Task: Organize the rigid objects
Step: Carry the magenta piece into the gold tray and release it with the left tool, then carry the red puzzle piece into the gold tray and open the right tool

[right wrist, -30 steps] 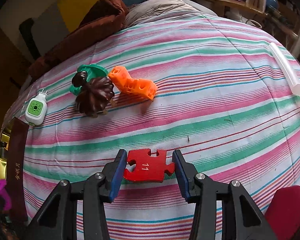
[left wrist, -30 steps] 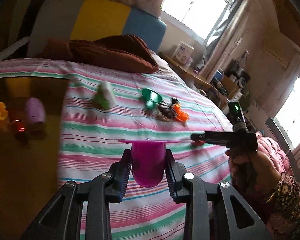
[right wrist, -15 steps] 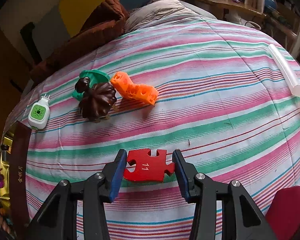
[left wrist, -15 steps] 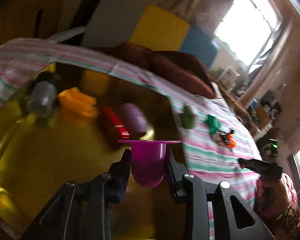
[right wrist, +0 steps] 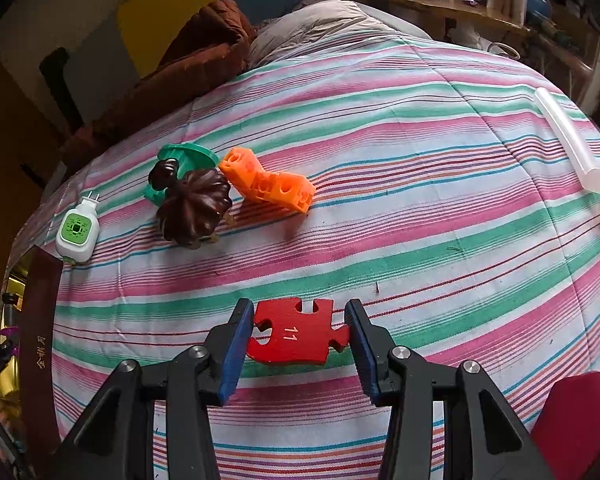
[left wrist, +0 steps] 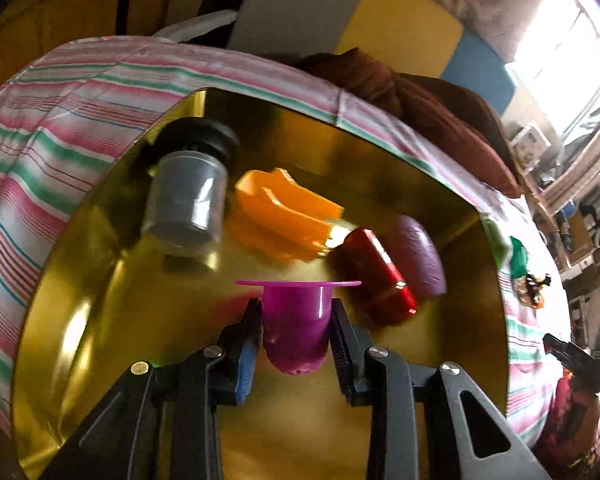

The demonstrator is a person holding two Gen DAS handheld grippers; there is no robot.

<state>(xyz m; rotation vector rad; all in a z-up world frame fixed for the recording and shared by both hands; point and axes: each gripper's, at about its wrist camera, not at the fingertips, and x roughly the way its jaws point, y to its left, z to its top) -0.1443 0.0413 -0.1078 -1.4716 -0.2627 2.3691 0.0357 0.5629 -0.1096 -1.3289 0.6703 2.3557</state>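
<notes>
The left gripper (left wrist: 296, 334) is clamped on a purple cup (left wrist: 297, 320), its pads pressing the cup's sides below the wide flat rim, and it hangs over the gold tray (left wrist: 100, 300) that lies on the striped bedspread (right wrist: 380, 128). Inside the tray, beyond the cup, a grey jar with a black lid (left wrist: 188, 196) lies on its side toward the tray's far left; just right of it sits an orange plastic piece (left wrist: 284, 216), then a red block (left wrist: 380, 276) touching a mauve oval object (left wrist: 420, 256) near the tray's right wall. The right gripper (right wrist: 299, 342) is closed on a red puzzle piece marked 11 (right wrist: 296, 334), held just above the bedspread, well to the right of the tray. Farther across the bedspread from the tray lie a white and green plug-in device (right wrist: 78, 232), a dark brown pumpkin-shaped object (right wrist: 192, 204) touching a green ring piece (right wrist: 188, 158), an orange perforated block (right wrist: 268, 182) and a clear tube (right wrist: 568, 140).
</notes>
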